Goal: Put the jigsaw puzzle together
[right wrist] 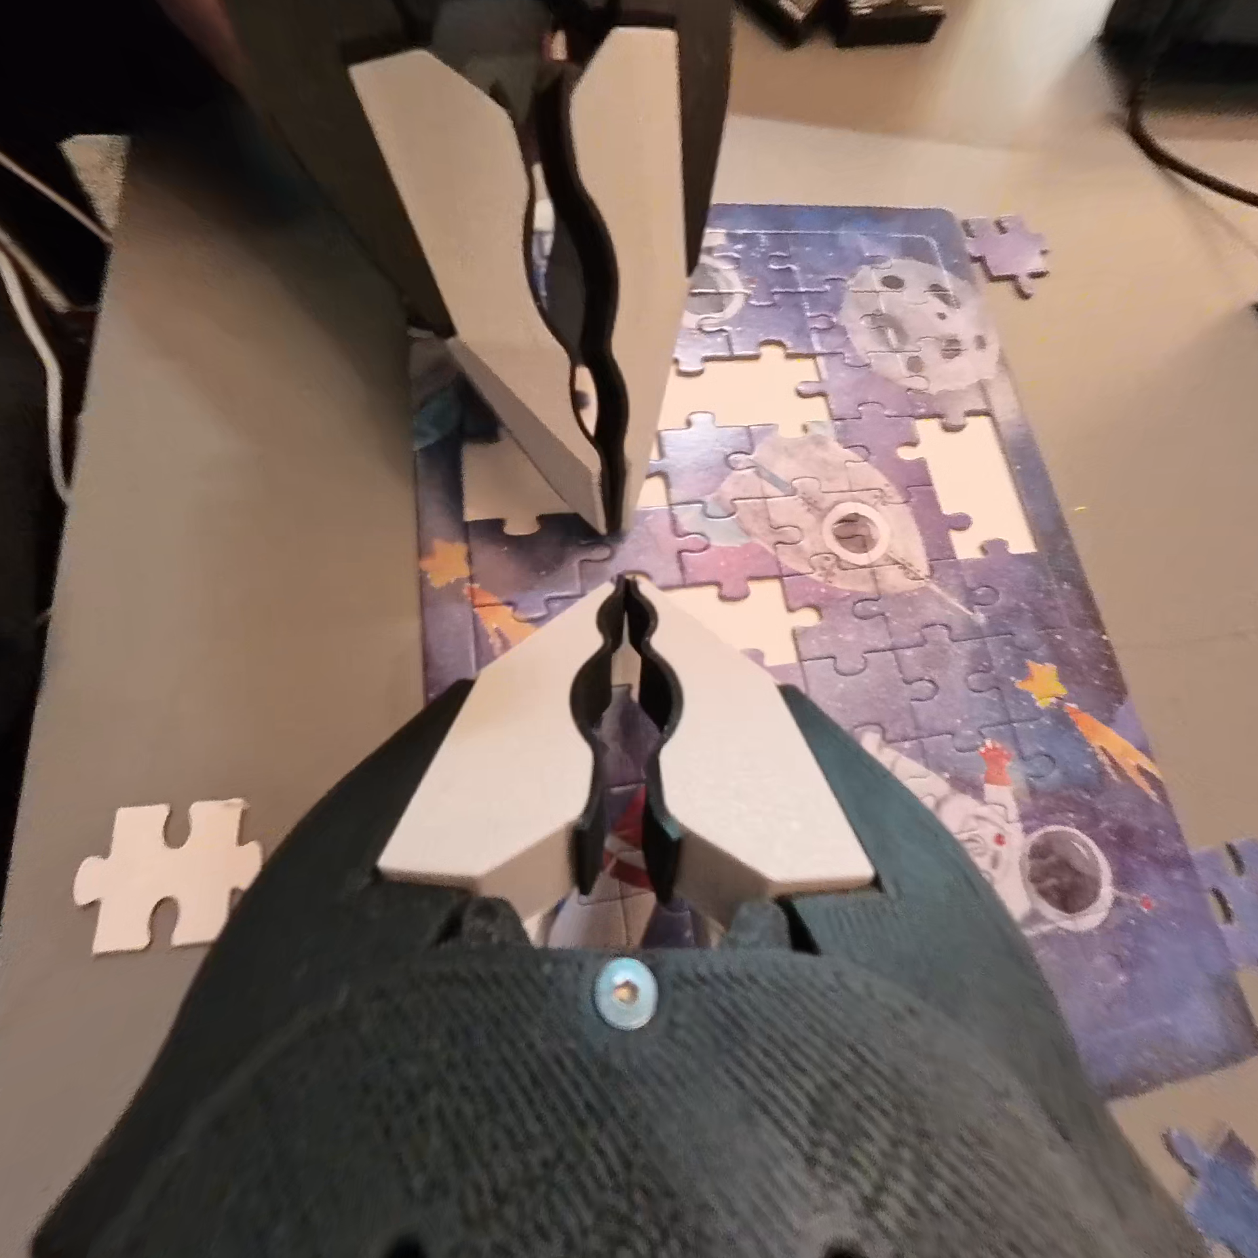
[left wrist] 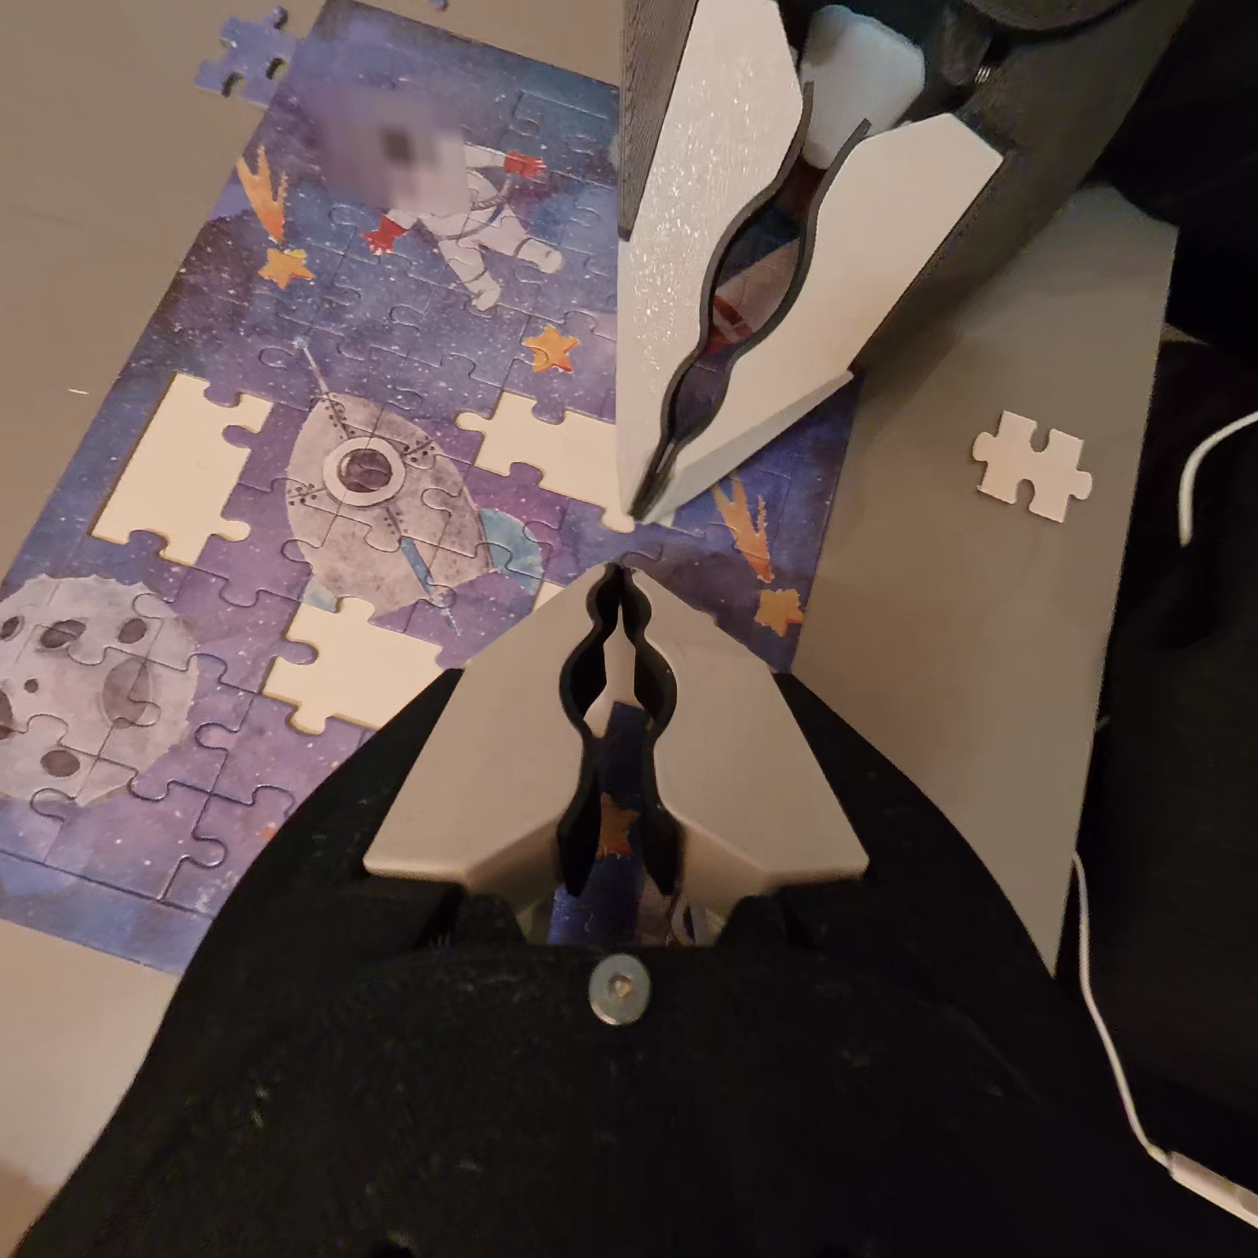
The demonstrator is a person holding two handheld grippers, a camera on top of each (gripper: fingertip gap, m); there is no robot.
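Puzzle (left wrist: 381, 476), mostly joined but with several gaps, lies flat under and left of the left gripper (left wrist: 621, 578), whose jaws are closed on nothing. Directly opposite, tips nearly meeting over one seam, the right gripper (left wrist: 643, 507) is closed and empty too. A loose face-down piece (left wrist: 1031, 474) lies farther right, nearer the right gripper.

Beige tabletop (left wrist: 82, 204), warm indoor light; white cable (left wrist: 1116, 1062) and dark area along its edge

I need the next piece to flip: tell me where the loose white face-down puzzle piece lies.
The loose white face-down puzzle piece lies alone on the grey table, off the space-themed puzzle: right of it in the left wrist view, lower left in the right wrist view.
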